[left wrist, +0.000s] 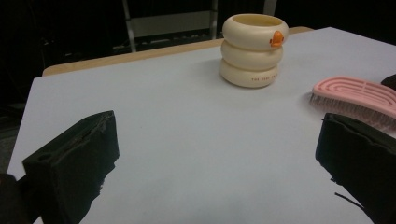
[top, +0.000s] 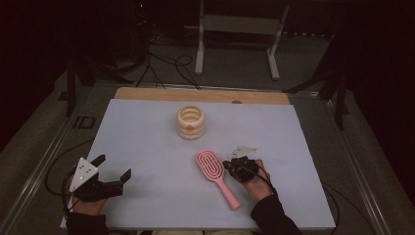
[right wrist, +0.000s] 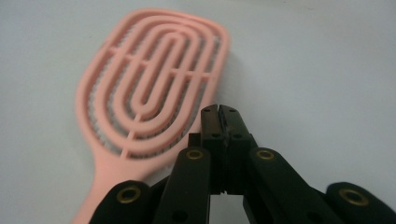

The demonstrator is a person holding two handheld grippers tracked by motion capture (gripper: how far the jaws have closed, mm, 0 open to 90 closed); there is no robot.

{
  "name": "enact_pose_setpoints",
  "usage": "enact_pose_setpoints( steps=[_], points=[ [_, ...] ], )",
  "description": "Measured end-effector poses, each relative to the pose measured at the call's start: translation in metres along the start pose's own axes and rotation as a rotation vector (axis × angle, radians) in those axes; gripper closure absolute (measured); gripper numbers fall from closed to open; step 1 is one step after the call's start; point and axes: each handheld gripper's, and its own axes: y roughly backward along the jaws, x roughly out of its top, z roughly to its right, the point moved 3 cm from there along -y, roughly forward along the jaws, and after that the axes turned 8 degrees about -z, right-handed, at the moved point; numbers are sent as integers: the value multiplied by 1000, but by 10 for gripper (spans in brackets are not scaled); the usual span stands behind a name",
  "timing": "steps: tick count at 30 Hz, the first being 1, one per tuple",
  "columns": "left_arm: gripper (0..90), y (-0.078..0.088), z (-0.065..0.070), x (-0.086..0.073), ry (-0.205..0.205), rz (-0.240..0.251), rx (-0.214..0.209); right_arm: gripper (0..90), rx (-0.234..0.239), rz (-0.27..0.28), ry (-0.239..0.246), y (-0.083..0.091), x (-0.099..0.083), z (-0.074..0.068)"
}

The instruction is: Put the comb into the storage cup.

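1. Hairbrush (top: 217,175), pink, lies flat on the white table (top: 147,142), bristles down, handle toward the person.
2. Right tool (top: 234,167) sits just beside the brush head, its jaws pressed together on nothing.
3. Left tool (top: 113,172) rests well apart, jaws spread wide.
4. Cream ringed cup (top: 190,122) stands farther back.

The worktop (top: 147,132) is a pale grey-white sheet with a strip of bare wood along its far edge. A pink hairbrush (top: 215,174) lies flat on it, bristles down, its slotted head just beside the right gripper's closed fingers (right wrist: 219,119), apart from them. A cream ringed cup (top: 190,122) with an orange mark stands upright well beyond both pairs of fingers.
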Motion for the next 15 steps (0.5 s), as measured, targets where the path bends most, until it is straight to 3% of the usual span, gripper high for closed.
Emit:
enact_pose_setpoints(
  steps=[6,11,14,15],
  points=[
    [4,0,0,0,1,0,0,900,14,2,21,-7,6,-2],
    [4,0,-1,0,2,0,2,900,9,15,10,-4,6,0],
    [4,0,0,0,1,2,1,861,19,93,-18,12,6,5],
    [3,0,0,0,1,2,1,861,19,93,-18,12,6,5]
  ],
)
